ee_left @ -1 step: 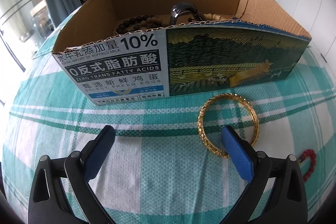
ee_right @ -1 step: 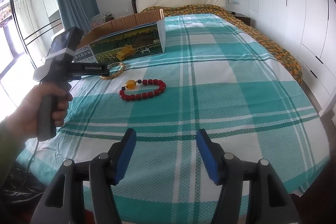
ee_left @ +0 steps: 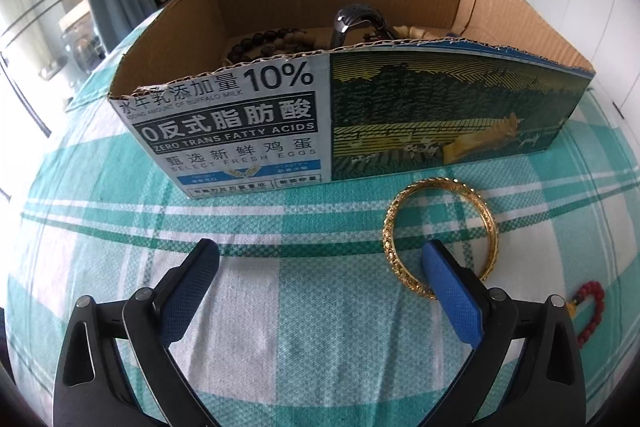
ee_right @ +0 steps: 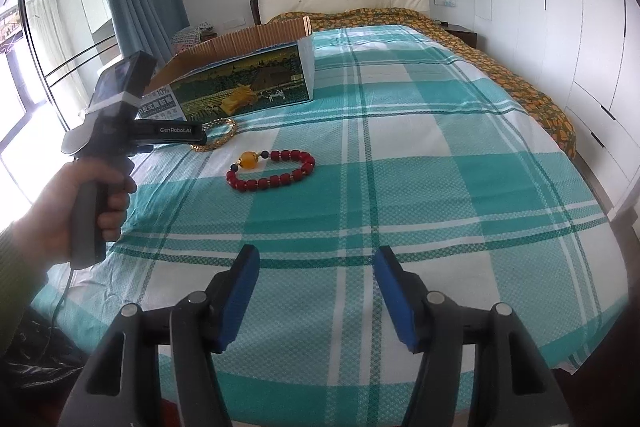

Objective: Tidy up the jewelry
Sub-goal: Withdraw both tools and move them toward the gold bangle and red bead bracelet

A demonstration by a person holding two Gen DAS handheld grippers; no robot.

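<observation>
A gold bangle (ee_left: pixel 440 182) lies flat on the checked bedspread just in front of the cardboard box (ee_left: pixel 240 131). My left gripper (ee_left: pixel 319 247) stands open low over the spread; its right finger (ee_left: pixel 452 291) covers the bangle's near rim, and nothing sits between the pads. A red bead bracelet (ee_right: pixel 276 182) with an amber bead lies farther right, seen also as the red bracelet (ee_left: pixel 596 303) at the frame edge. Dark wooden beads (ee_left: pixel 264 41) and a silvery piece (ee_left: pixel 356 17) rest inside the box. My right gripper (ee_right: pixel 317 253) hangs open and empty near the bed's foot, well short of the bracelet.
The box (ee_right: pixel 240 87) stands on the left half of the bed (ee_right: pixel 440 147), short side toward the headboard. A hand (ee_right: pixel 92 195) holds the left gripper's handle at the bed's left edge. White wardrobes (ee_right: pixel 560 27) line the right wall; curtains and a window are at left.
</observation>
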